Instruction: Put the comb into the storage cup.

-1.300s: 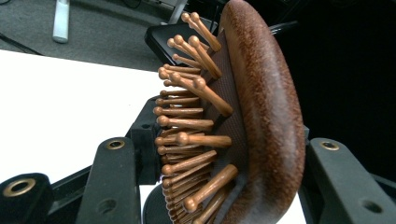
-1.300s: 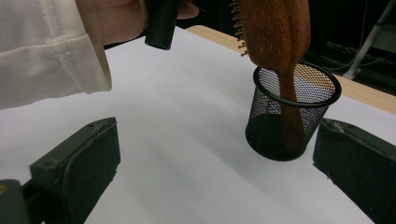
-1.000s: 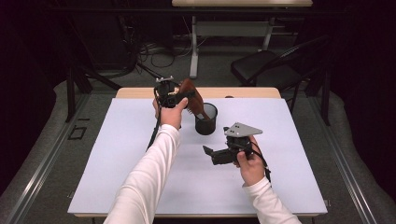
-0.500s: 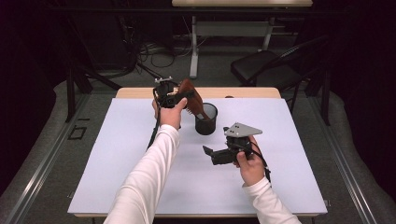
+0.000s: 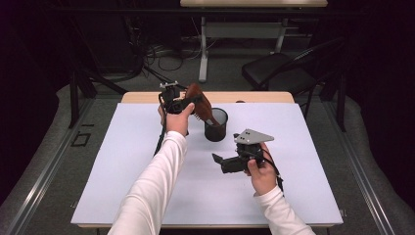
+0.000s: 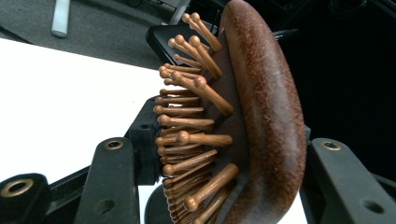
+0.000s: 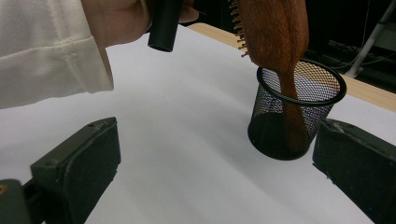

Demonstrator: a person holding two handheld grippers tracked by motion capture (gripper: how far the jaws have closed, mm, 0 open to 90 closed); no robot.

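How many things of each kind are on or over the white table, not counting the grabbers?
Brown wooden hairbrush with wooden pins, its handle down inside the cup: 1
Round black wire-mesh cup standing on the table: 1
Total: 2

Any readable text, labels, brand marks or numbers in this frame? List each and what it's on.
None can be read.
The wooden hairbrush, the mesh cup, the white table top and the grey plate on the right gripper show no print.
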